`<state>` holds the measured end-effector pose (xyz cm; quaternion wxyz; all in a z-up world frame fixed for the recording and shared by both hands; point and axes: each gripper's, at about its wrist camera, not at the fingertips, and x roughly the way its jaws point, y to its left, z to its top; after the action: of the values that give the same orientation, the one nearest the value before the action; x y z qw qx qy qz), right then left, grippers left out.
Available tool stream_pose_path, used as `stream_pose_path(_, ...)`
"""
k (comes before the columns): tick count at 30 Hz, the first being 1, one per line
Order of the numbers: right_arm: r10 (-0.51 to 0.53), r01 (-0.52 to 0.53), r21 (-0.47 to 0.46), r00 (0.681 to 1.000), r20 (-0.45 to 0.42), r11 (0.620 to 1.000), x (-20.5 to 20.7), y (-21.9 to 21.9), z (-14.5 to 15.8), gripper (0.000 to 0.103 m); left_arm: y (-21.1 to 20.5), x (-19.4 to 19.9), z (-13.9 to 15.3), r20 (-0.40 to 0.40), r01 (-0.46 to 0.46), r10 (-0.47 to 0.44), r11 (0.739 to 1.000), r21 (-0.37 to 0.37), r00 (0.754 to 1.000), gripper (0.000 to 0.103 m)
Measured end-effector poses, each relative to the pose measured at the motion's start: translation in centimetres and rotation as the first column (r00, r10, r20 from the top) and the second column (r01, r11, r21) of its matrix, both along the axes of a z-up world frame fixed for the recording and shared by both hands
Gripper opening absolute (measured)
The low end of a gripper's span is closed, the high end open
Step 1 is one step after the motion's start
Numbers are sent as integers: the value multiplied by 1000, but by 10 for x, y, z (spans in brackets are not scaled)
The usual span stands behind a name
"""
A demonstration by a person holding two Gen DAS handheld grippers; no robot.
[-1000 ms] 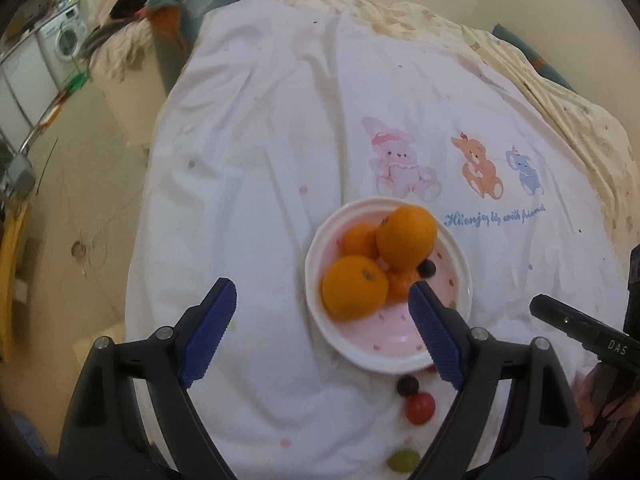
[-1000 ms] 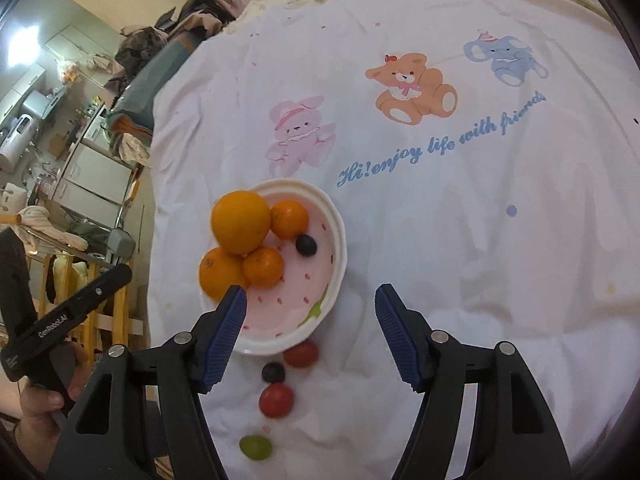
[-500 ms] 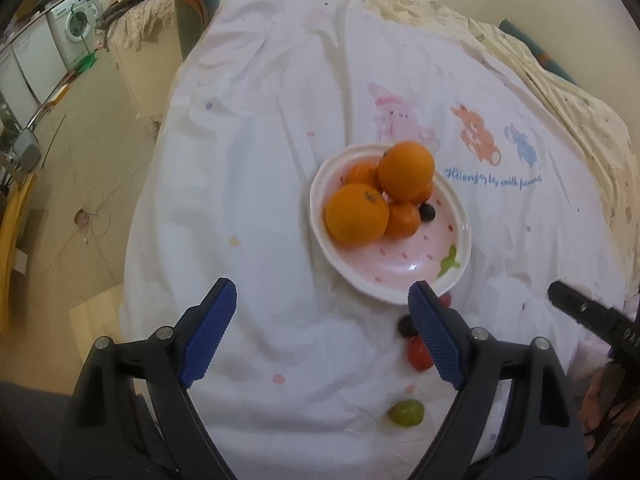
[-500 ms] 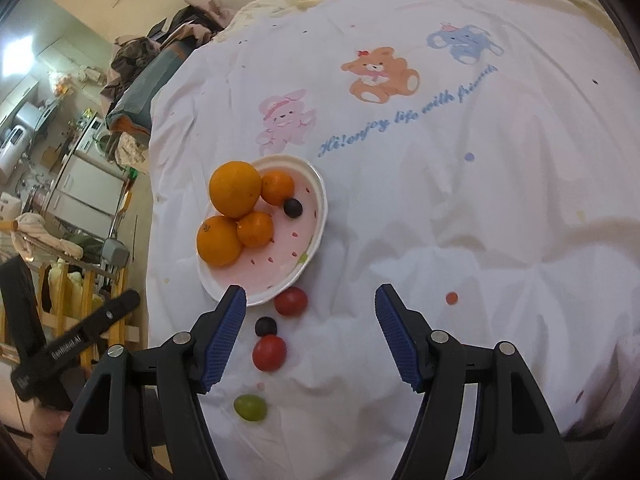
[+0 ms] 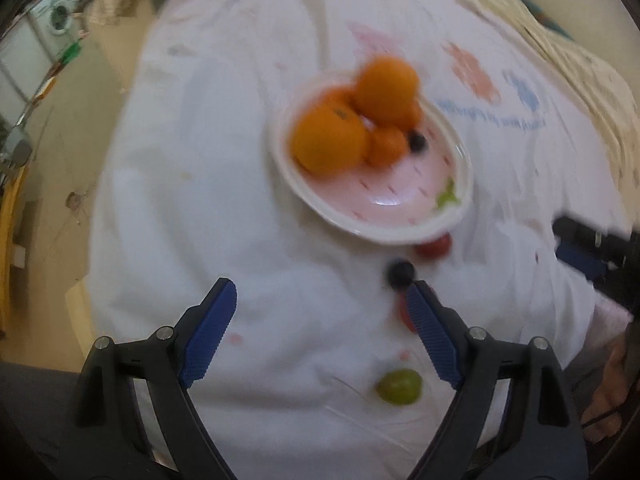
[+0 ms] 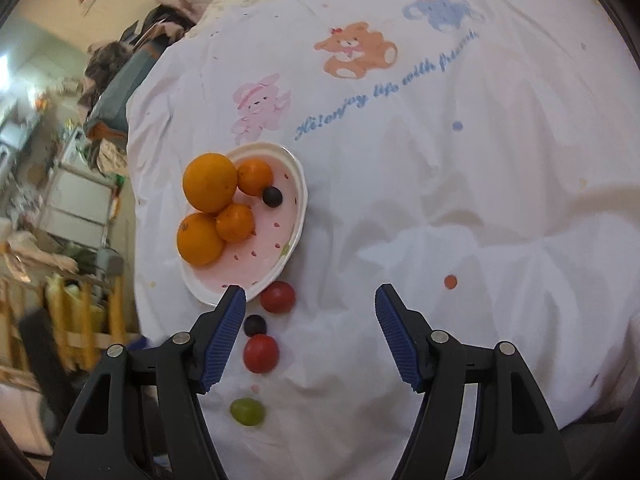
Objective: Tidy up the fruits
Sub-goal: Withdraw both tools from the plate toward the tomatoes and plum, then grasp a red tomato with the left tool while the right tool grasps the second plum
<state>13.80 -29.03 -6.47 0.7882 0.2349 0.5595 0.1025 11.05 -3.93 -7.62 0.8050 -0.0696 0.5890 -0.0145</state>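
A pink bowl [image 6: 280, 256] [image 5: 400, 200] sits on the white cloth and holds several oranges [image 6: 209, 187] [image 5: 329, 143] and a dark grape [image 6: 272, 196]. Beside its near rim lie a red tomato [image 6: 277, 297], a dark grape [image 6: 255, 325] [image 5: 400, 274], a second red tomato [image 6: 261, 353] and a green grape [image 6: 247, 411] [image 5: 399, 386]. My left gripper [image 5: 320, 320] is open and empty above the cloth, left of the loose fruit. My right gripper [image 6: 310, 330] is open and empty, with the loose fruit near its left finger.
The white cloth [image 6: 440, 180] with cartoon animals covers a round table. A washing machine [image 5: 58, 20] and floor lie to the left. Shelves and clutter [image 6: 72, 200] stand beyond the table's left edge. The left wrist view is blurred.
Both grippers have drawn back from the bowl towards the table's near edge. The bowl sits farther up in both views and more loose fruit shows. Both stay open.
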Motion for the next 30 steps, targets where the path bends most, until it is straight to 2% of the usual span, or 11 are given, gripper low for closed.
stream_pose_path(5,-63,64,44,998,-17,997,3,-14,-1,70,-34,0,-15,-58,58,-59,998,-29,997,80)
stream_pose_path(8,-75,76,59,997,-13,995,4,-17,1,70,-48,4,-27,-116,64,-69,997,-44,991,68)
stream_pose_path(10,-80,81,78,997,-17,994,5,-20,1,70,-54,8,-36,-151,60,-67,997,-51,986,53)
stream_pose_path(11,-83,84,90,996,-19,992,5,-21,1,70,-57,9,-41,-166,62,-70,997,-53,984,51)
stream_pose_path(12,-86,87,98,996,-19,991,6,-22,1,70,-59,10,-43,-174,64,-73,996,-54,982,44)
stream_pose_path(14,-91,92,108,996,-15,990,7,-23,2,70,-63,11,-48,-185,63,-75,995,-71,980,39)
stream_pose_path(16,-92,93,114,996,-11,989,8,-24,3,70,-67,12,-49,-187,69,-83,994,-84,979,26)
stream_pose_path(23,-96,96,118,995,-10,988,9,-25,4,70,-64,5,-31,-156,100,-110,992,-72,982,26)
stream_pose_path(30,-67,68,102,998,-19,992,8,-15,2,70,-15,-1,12,-89,83,-85,996,-23,992,26)
